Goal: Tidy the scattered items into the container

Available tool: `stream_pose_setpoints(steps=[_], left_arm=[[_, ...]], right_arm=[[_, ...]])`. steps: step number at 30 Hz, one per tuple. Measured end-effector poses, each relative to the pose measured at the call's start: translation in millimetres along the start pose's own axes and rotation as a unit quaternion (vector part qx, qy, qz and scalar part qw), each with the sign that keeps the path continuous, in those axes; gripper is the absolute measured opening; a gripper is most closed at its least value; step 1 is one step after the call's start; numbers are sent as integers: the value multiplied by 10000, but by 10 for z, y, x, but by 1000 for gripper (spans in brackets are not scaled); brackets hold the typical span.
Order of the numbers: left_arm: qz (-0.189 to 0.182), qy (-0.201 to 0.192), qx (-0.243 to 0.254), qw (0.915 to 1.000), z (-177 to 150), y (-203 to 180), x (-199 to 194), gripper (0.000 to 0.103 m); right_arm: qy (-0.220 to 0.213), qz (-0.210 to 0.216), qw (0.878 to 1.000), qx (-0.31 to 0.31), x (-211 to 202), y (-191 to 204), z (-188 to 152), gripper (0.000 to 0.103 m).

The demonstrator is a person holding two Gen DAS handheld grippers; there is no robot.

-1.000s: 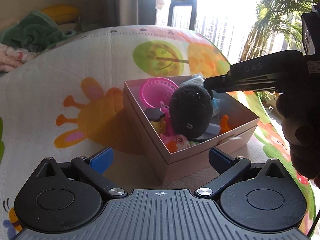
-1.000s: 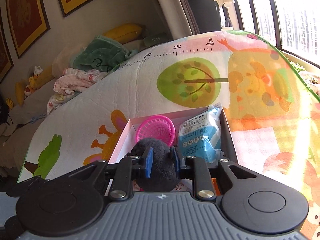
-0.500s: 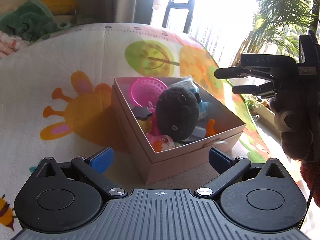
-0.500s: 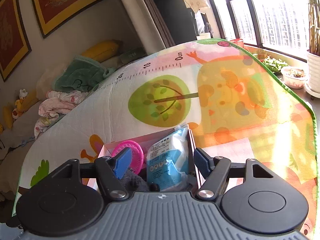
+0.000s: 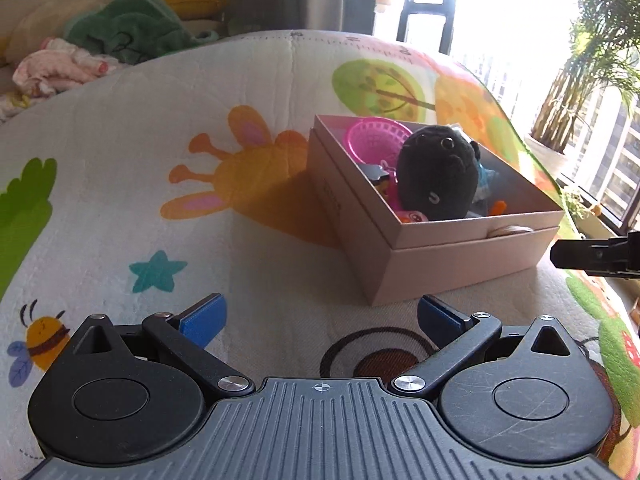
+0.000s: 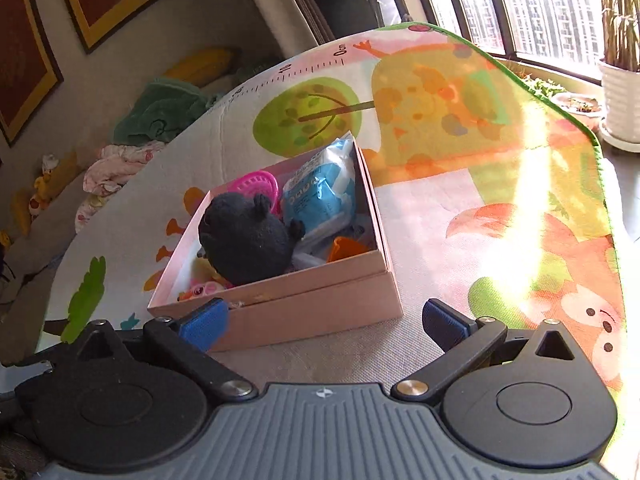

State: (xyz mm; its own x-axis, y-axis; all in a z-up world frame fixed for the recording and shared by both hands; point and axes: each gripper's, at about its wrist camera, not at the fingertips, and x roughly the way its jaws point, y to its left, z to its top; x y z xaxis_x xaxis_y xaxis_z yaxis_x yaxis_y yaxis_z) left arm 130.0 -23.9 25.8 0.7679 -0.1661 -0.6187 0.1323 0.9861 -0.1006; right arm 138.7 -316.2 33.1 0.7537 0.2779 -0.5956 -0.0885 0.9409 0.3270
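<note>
A pink cardboard box (image 5: 460, 268) stands on the play mat. Inside it a black plush toy (image 5: 436, 176) leans on a pink plastic basket (image 5: 372, 140). The right wrist view shows the same box (image 6: 312, 312) with the plush (image 6: 244, 240), the basket (image 6: 260, 184), a blue packet (image 6: 320, 196) and an orange toy (image 6: 346, 248). My right gripper (image 6: 324, 322) hangs just in front of the box. Its jaws are opening wide and hold nothing. One of its fingers (image 5: 592, 258) shows at the right edge. My left gripper (image 5: 320, 316) is open and empty, in front and left of the box.
The colourful play mat (image 5: 200, 200) spreads all around the box. Heaped clothes (image 5: 132, 36) lie beyond its far edge. Plant pots (image 6: 620, 100) stand by the window past the mat's green border (image 6: 600, 152).
My right gripper let go of the black plush, which now sits in the box, then opened wide and drew back and down. My left gripper sank and drew back, so the box sits further right.
</note>
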Motion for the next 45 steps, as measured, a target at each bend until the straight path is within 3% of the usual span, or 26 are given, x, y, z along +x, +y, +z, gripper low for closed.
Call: stream_pose_setpoints(steps=[4, 8, 10, 12, 26, 45], left_arm=[[251, -155, -59, 9995, -187, -21, -3, 103], [391, -382, 91, 9985, -157, -77, -15, 103], [456, -216, 184, 9986, -118, -88, 72, 103], [559, 117, 272, 9980, -108, -106, 191, 103], [583, 111, 300, 9978, -129, -116, 195, 103], [591, 113, 306, 9977, -131, -119, 191, 103]], right_arm=[[167, -496, 9959, -742, 132, 290, -320, 103], [399, -748, 9878, -1305, 345, 481, -427, 103], [485, -850, 9851, -1412, 470, 506, -429, 103], [478, -874, 9855, -1371, 518, 515, -393, 103], [-38, -765, 9859, -1489, 558, 480, -474, 103], [-32, -754, 9862, -1471, 572, 471, -463, 103]])
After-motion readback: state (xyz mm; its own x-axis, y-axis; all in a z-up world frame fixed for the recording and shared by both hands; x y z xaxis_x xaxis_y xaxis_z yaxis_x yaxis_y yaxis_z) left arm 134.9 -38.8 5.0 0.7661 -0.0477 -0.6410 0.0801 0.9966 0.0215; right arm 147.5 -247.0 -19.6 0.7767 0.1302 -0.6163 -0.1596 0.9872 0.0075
